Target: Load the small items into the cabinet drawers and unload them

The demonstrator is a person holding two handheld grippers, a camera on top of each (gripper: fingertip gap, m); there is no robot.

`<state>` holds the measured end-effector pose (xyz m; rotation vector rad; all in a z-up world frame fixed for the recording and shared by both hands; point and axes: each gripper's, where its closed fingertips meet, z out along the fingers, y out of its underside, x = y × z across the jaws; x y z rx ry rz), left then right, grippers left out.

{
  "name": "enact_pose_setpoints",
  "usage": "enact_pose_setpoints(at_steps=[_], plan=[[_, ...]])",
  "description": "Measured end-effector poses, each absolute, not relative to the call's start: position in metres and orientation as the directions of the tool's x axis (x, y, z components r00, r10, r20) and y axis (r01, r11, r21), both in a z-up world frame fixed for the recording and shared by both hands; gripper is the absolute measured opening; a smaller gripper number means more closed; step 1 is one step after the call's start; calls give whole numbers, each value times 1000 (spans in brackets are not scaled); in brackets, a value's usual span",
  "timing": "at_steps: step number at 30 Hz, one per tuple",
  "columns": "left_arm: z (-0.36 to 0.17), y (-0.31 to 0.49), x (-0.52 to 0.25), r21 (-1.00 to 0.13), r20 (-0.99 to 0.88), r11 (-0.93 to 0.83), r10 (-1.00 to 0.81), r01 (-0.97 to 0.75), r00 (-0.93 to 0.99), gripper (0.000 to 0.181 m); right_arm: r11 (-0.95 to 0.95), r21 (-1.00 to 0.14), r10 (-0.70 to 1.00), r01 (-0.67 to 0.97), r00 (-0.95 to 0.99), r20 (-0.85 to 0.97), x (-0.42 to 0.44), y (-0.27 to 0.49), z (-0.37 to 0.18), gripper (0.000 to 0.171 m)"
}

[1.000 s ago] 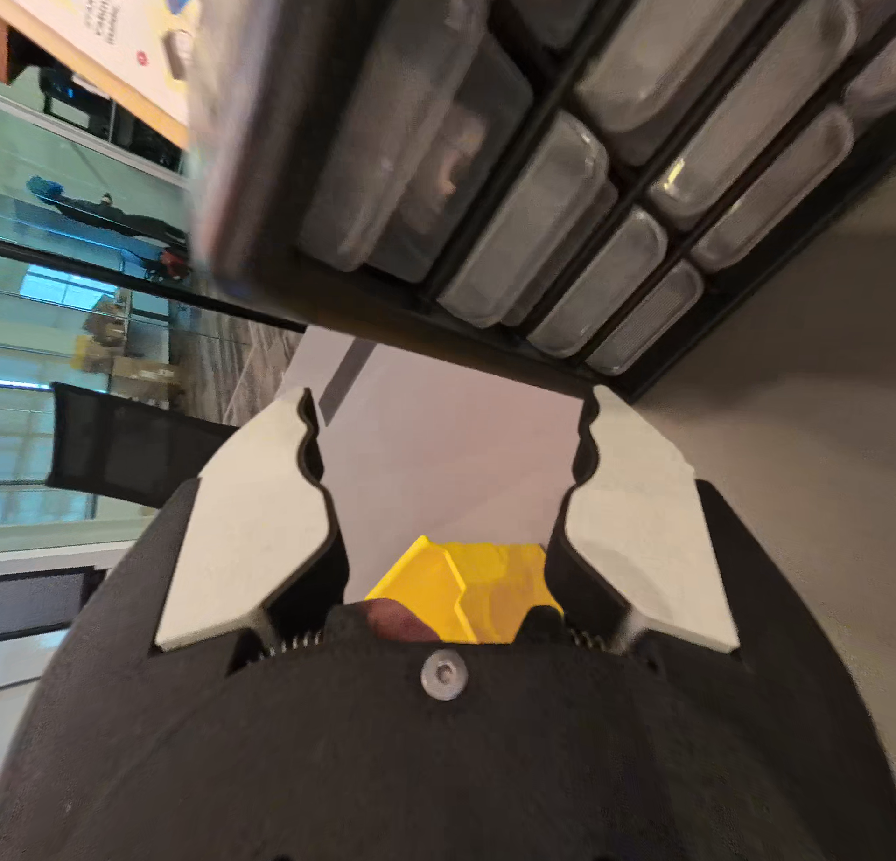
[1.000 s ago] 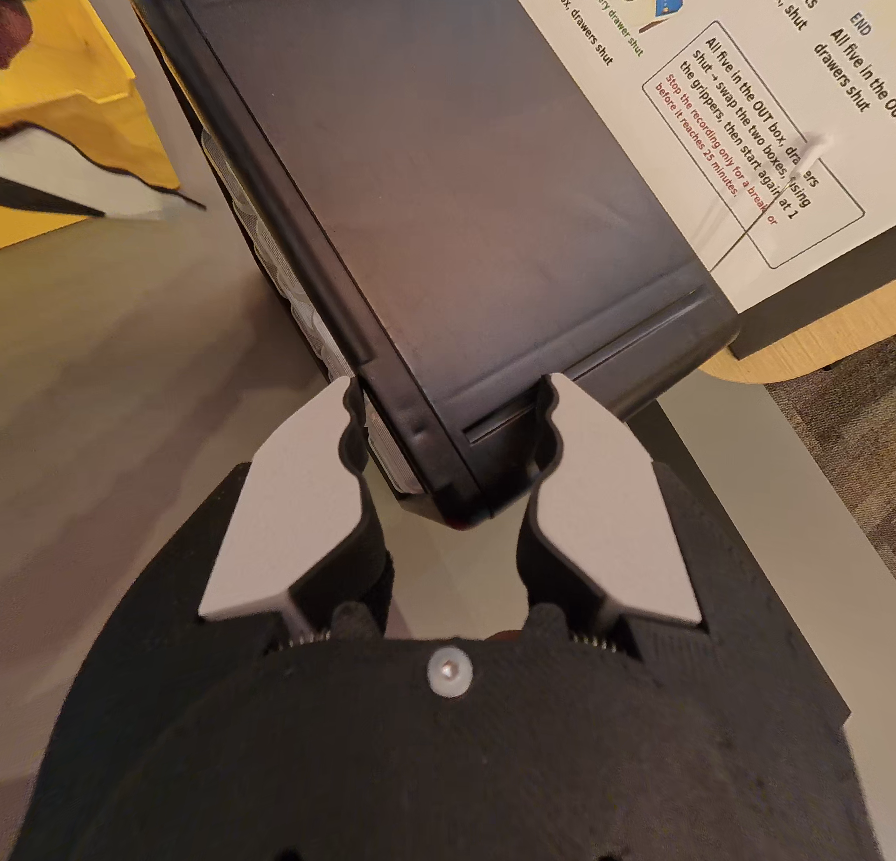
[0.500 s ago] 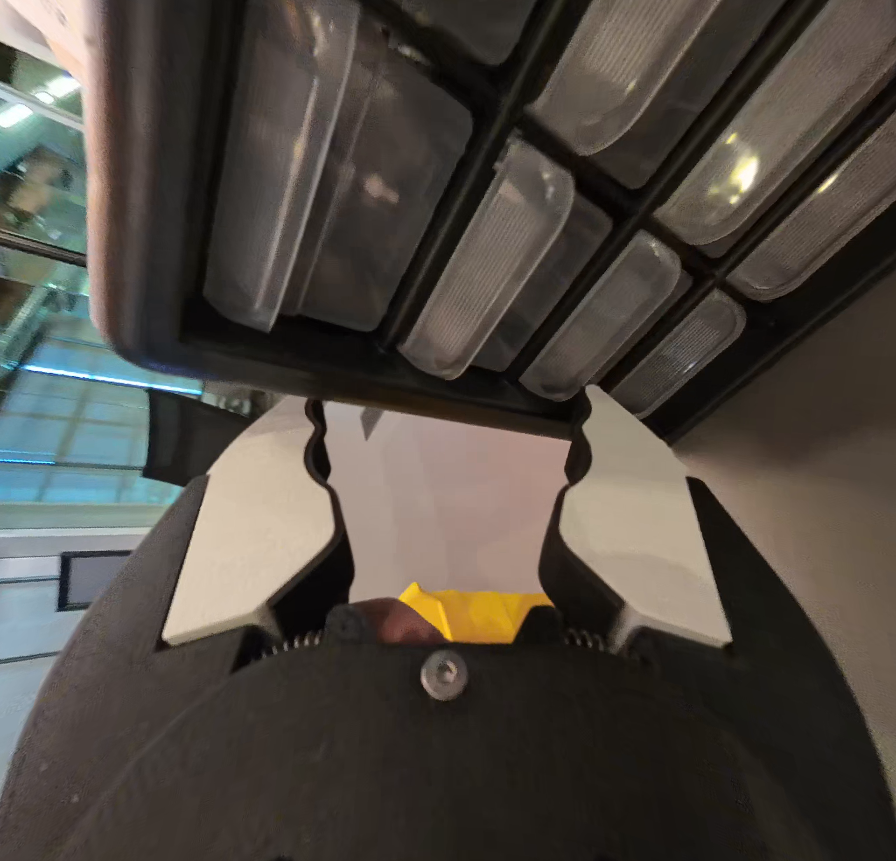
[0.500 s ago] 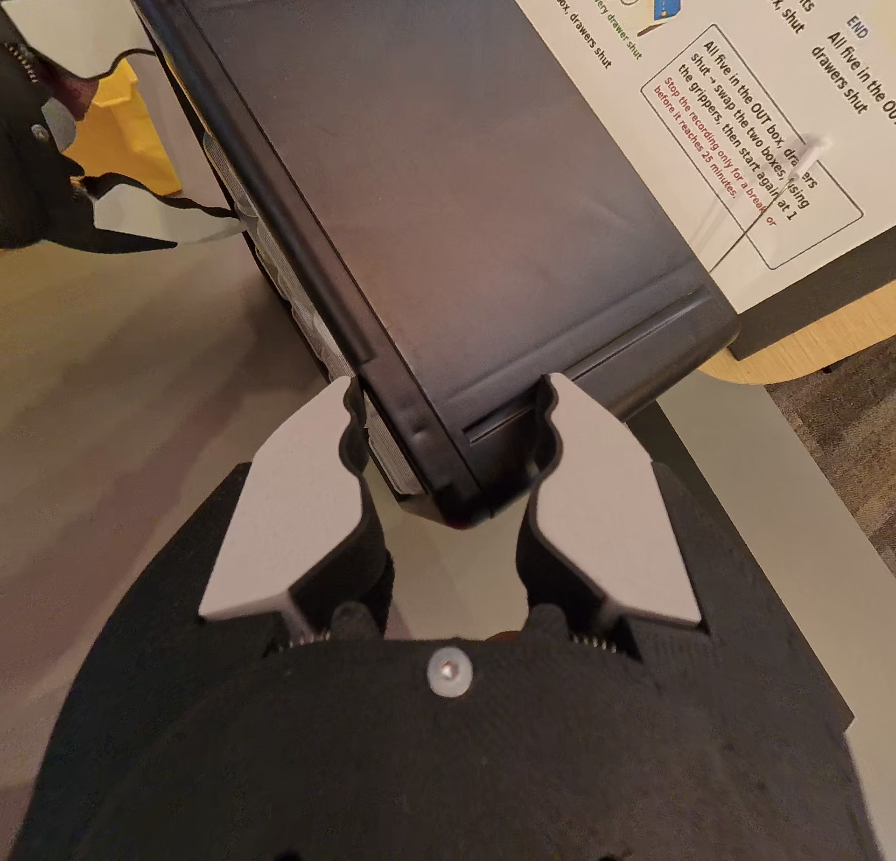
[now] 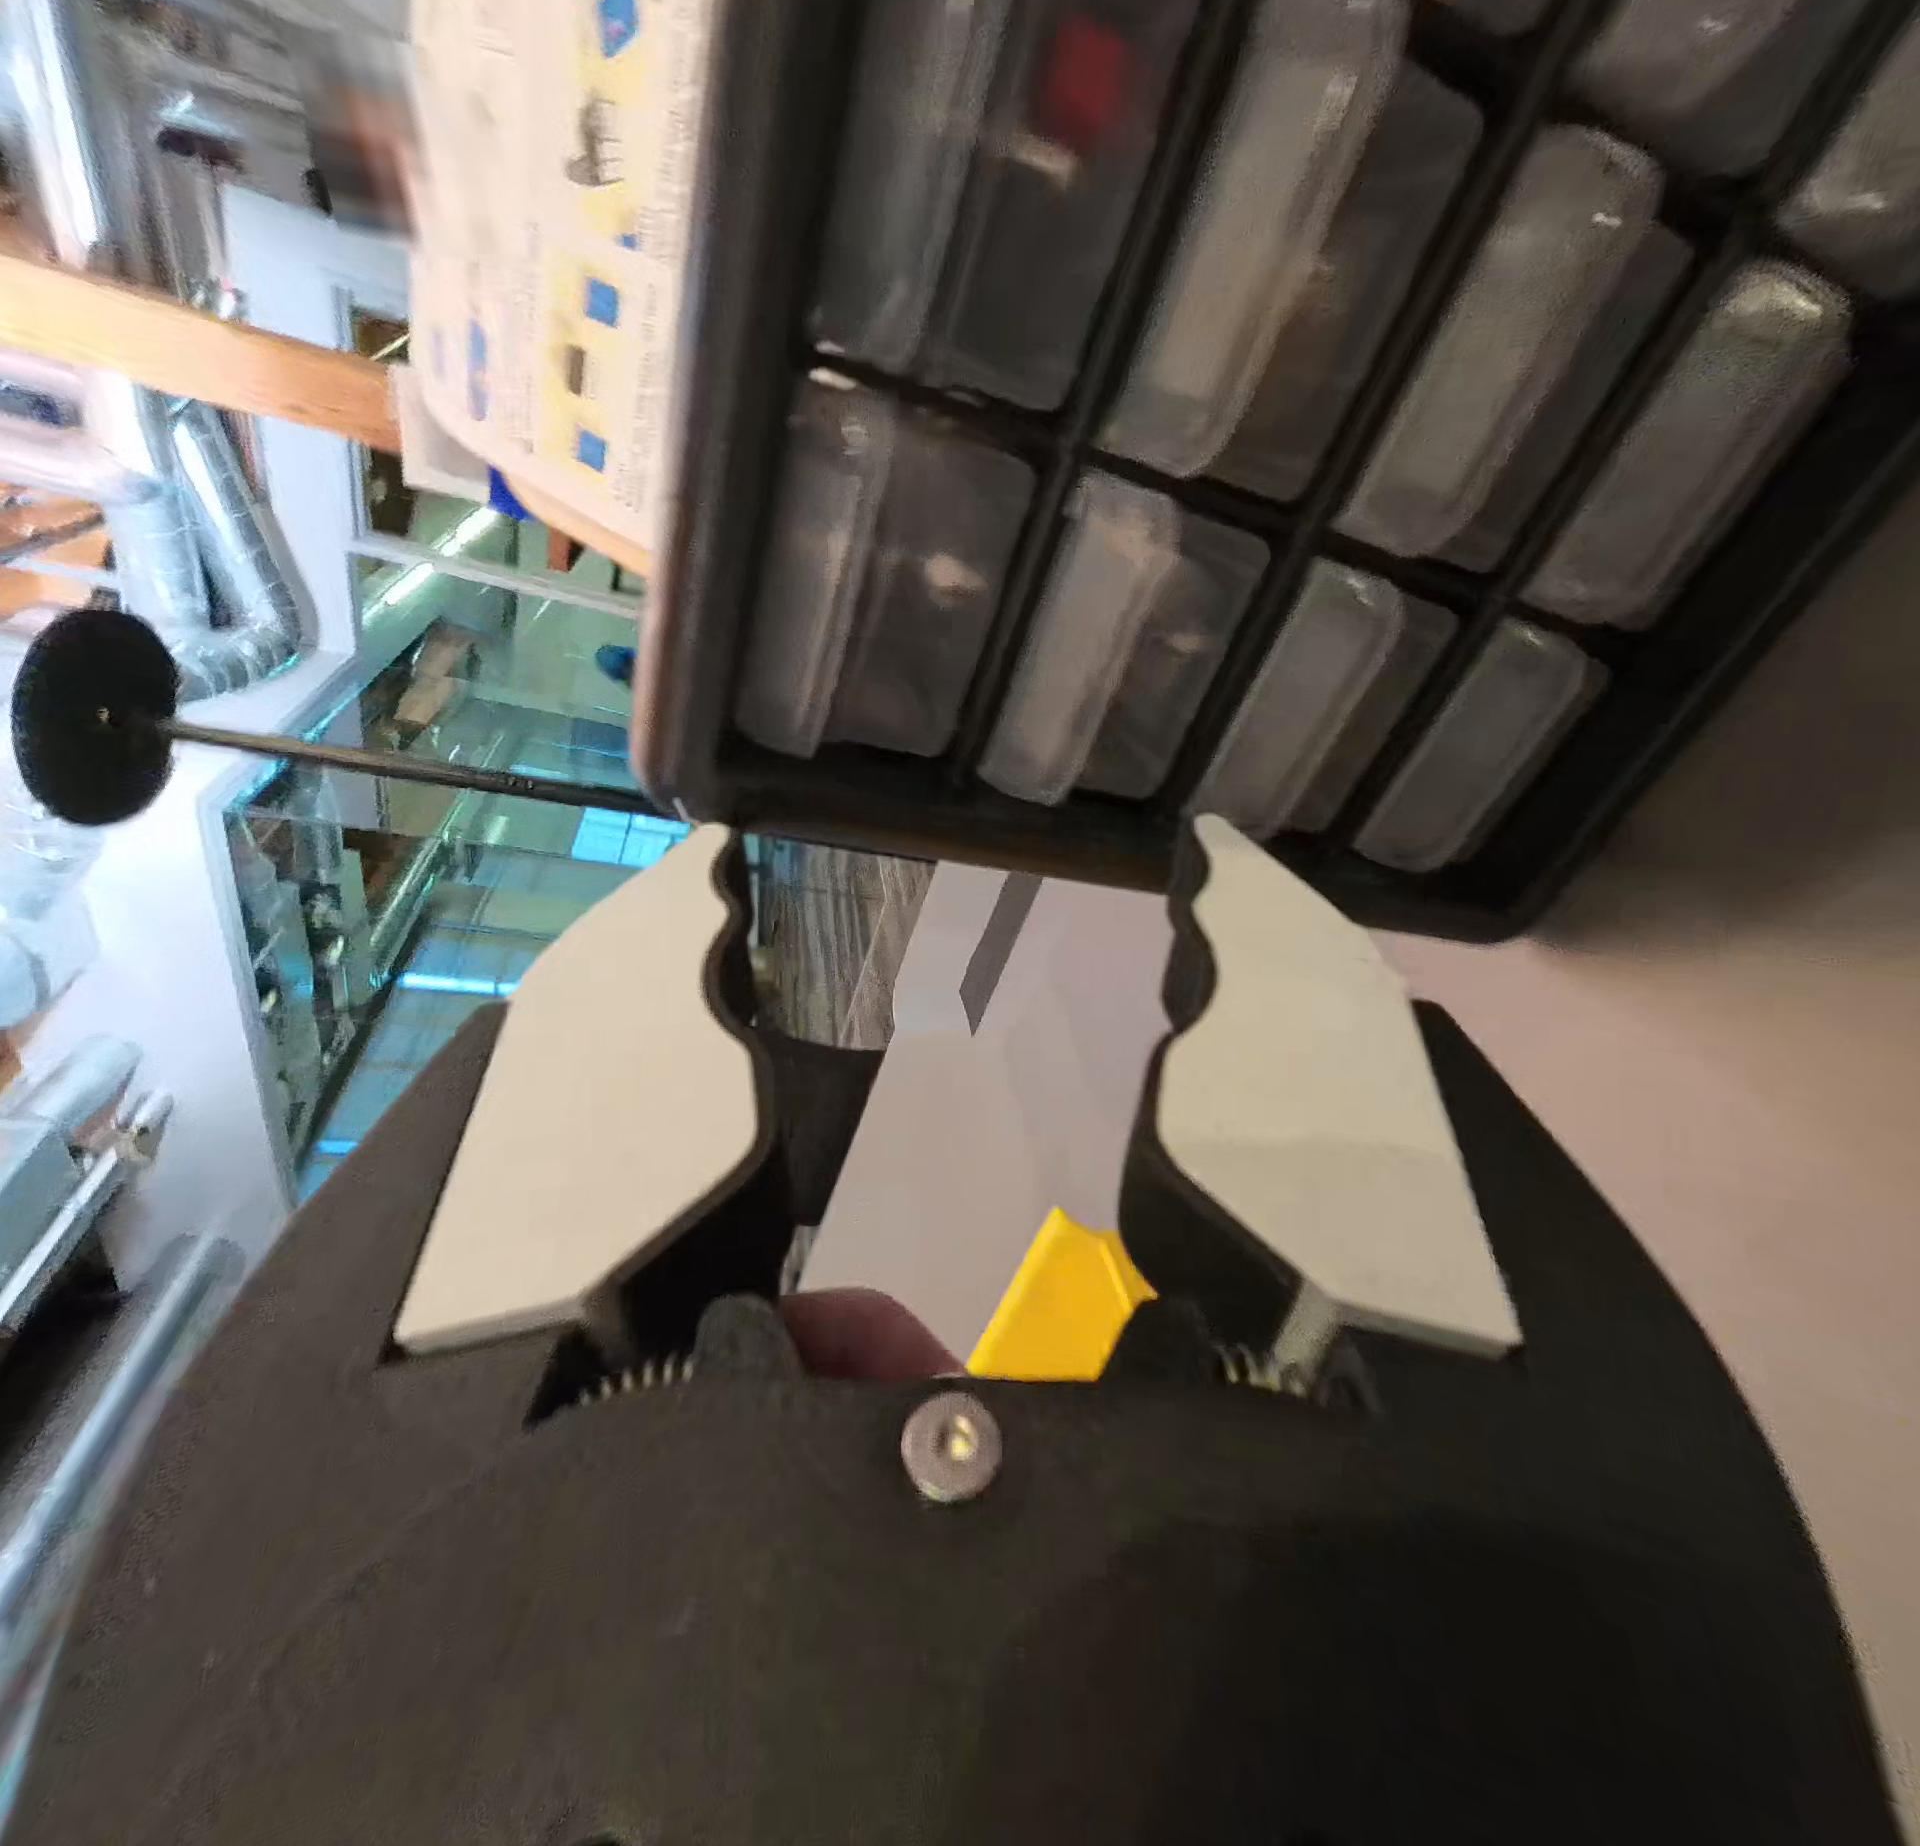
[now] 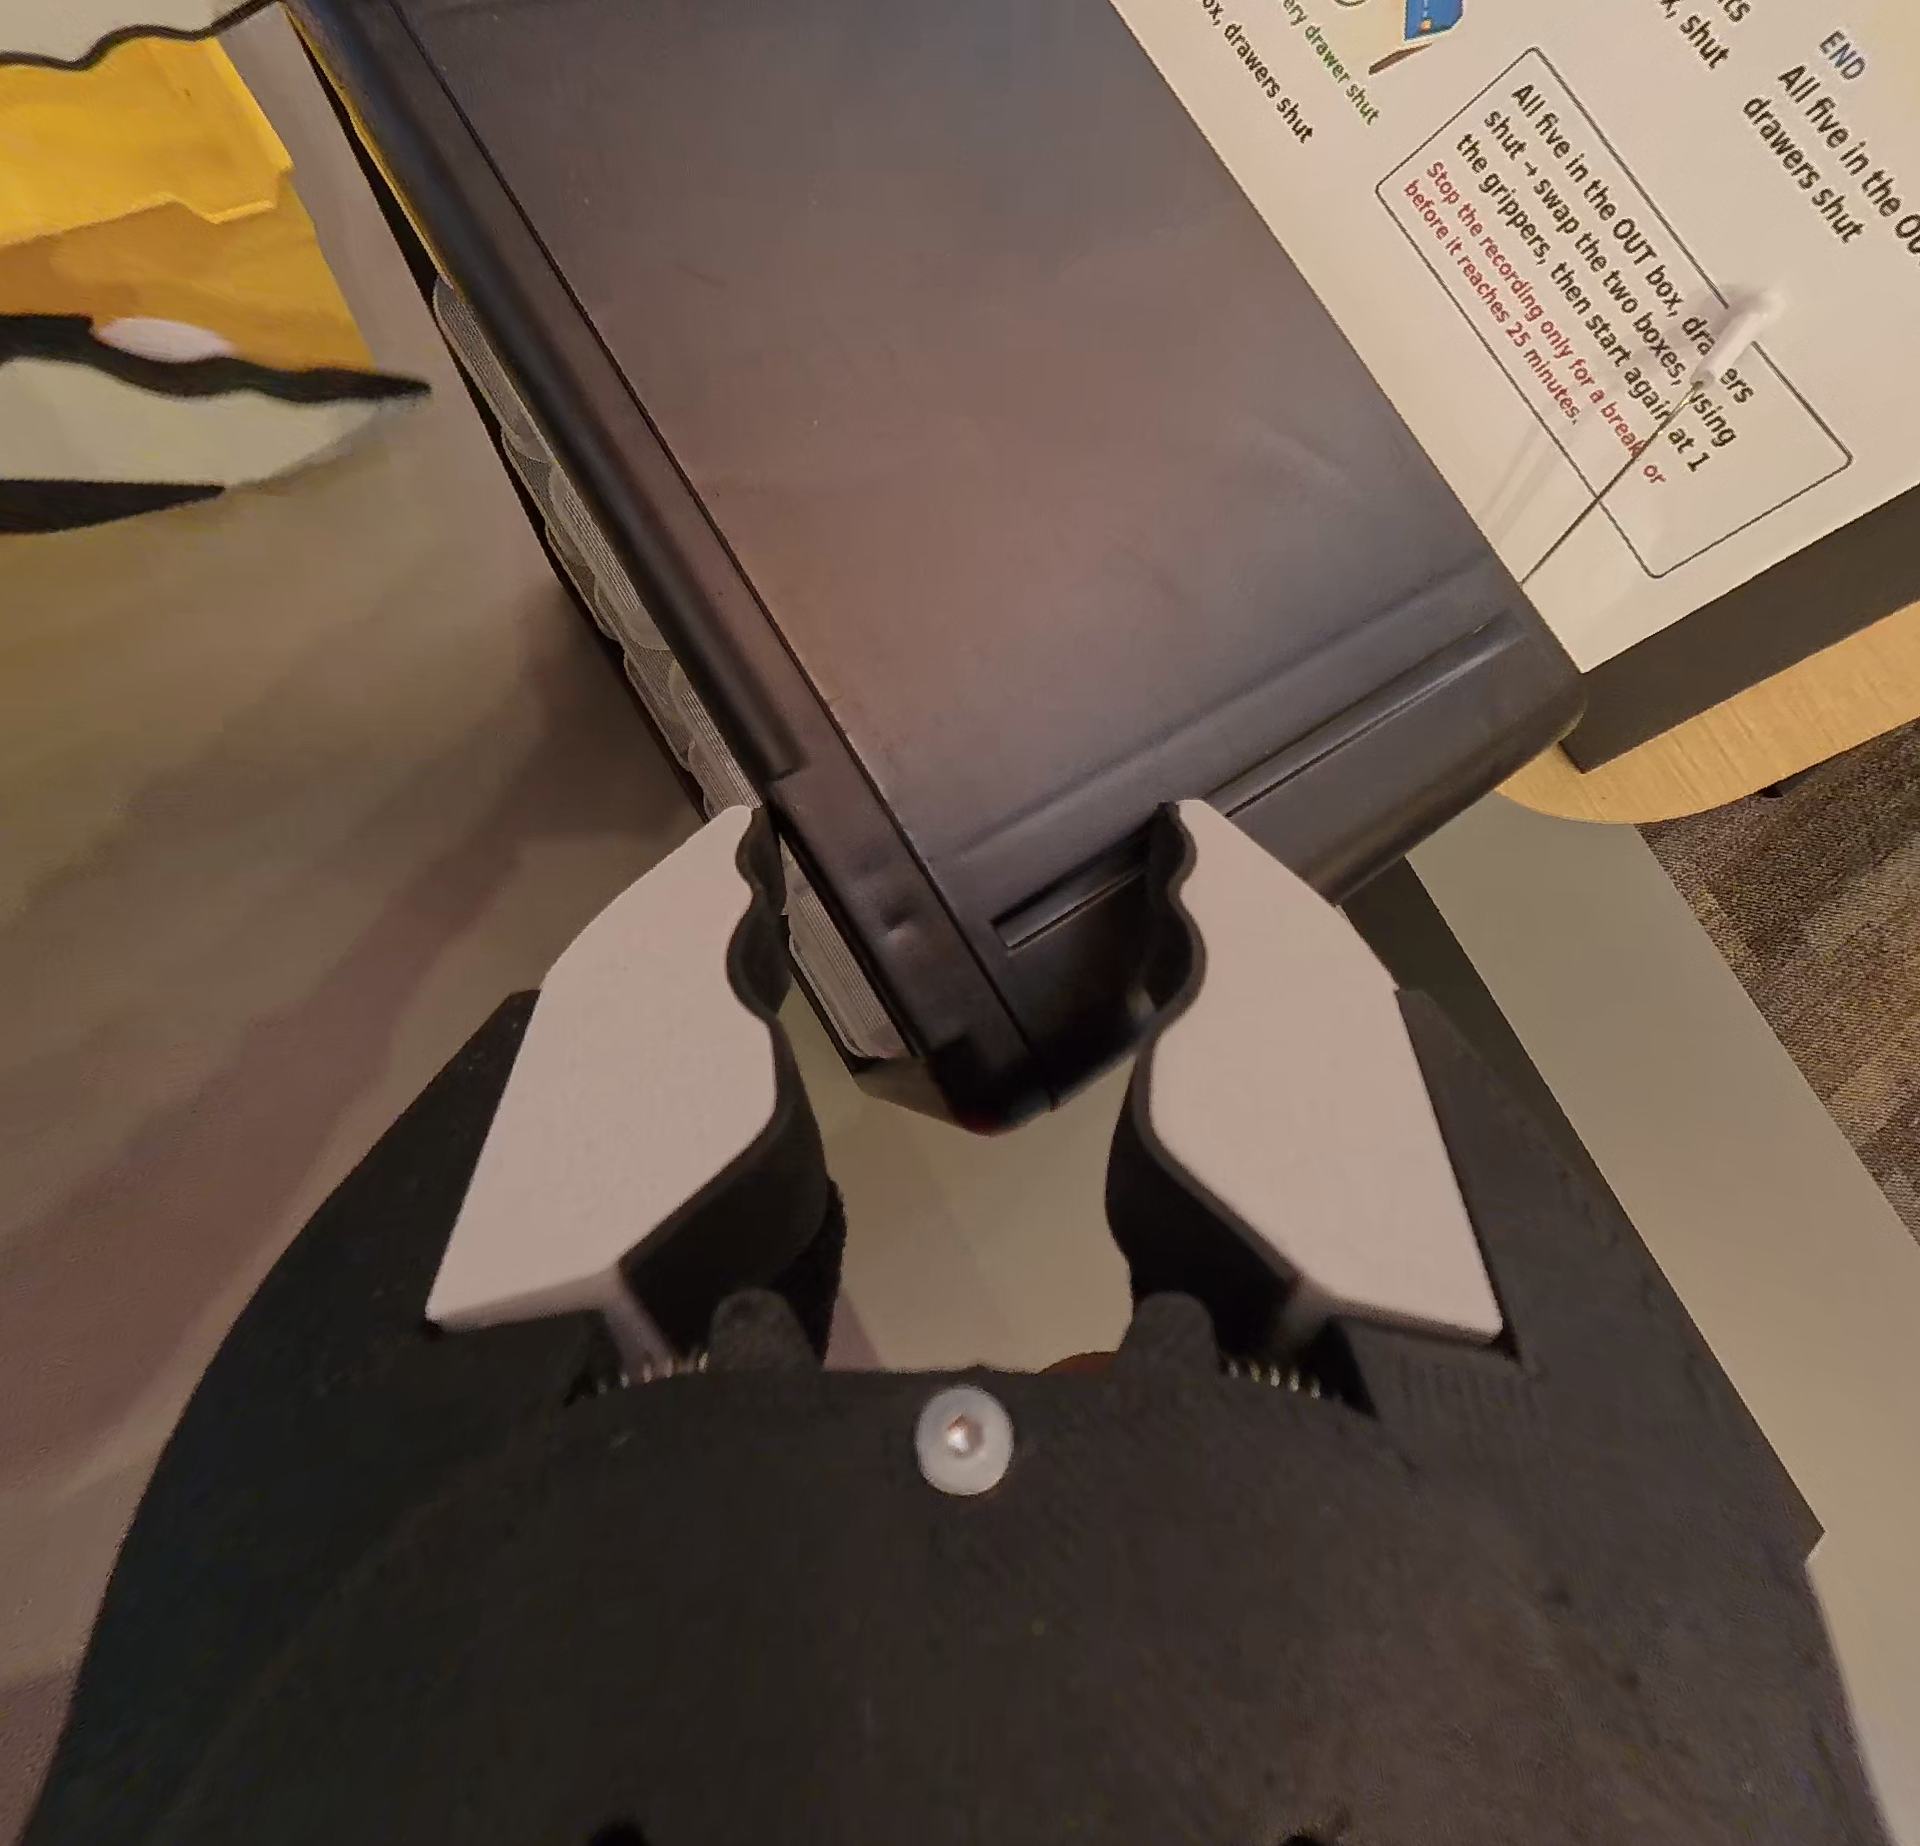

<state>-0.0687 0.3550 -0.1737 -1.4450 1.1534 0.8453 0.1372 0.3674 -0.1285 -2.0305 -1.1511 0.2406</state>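
The black drawer cabinet (image 5: 1049, 446) with clear drawers fills the upper left wrist view. A red item (image 5: 1086, 82) shows blurred inside one upper drawer. My left gripper (image 5: 961, 861) is open and empty, its fingertips just short of the cabinet's outer frame edge. In the right wrist view my right gripper (image 6: 961, 840) is open, and a corner of the cabinet's dark outer panel (image 6: 935, 394) sits between its fingers. The left gripper (image 6: 208, 414) shows blurred at the far left there, in front of the drawers.
A yellow bin (image 6: 135, 186) stands on the grey table (image 6: 260, 757) left of the cabinet; it also shows between my left fingers (image 5: 1060, 1297). A printed instruction sheet (image 6: 1558, 186) on a wooden board (image 6: 1714, 716) stands behind the cabinet. A black disc on a thin rod (image 5: 94, 716) sticks out left. There is about 20 cm between the tips of the two grippers. My right gripper's tips are some 10 cm from the red item (image 5: 1086, 82).
My left gripper has swung and shifted along the cabinet front toward its outer edge; more of the room now shows at the left. The right gripper has not moved.
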Motion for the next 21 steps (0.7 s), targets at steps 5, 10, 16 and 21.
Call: enact_pose_setpoints(at_steps=[5, 10, 16, 21], plan=[[-201, 326, -45, -87, -978, 201, -203, -976, 46, 63, -293, -707, 791, 644, 578, 198, 137, 367, -129, 70], [-235, 341, -34, 98, -964, 180, -227, -979, -138, 47, -297, -704, 790, 645, 580, 198, 137, 367, -129, 70], [-231, 370, -37, 222, -962, 118, -134, -968, -237, 23, -292, -708, 792, 643, 577, 198, 137, 367, -129, 70], [-229, 368, -37, 224, -965, 132, -109, -966, -239, 18, -282, -719, 795, 635, 575, 196, 137, 367, -128, 70]])
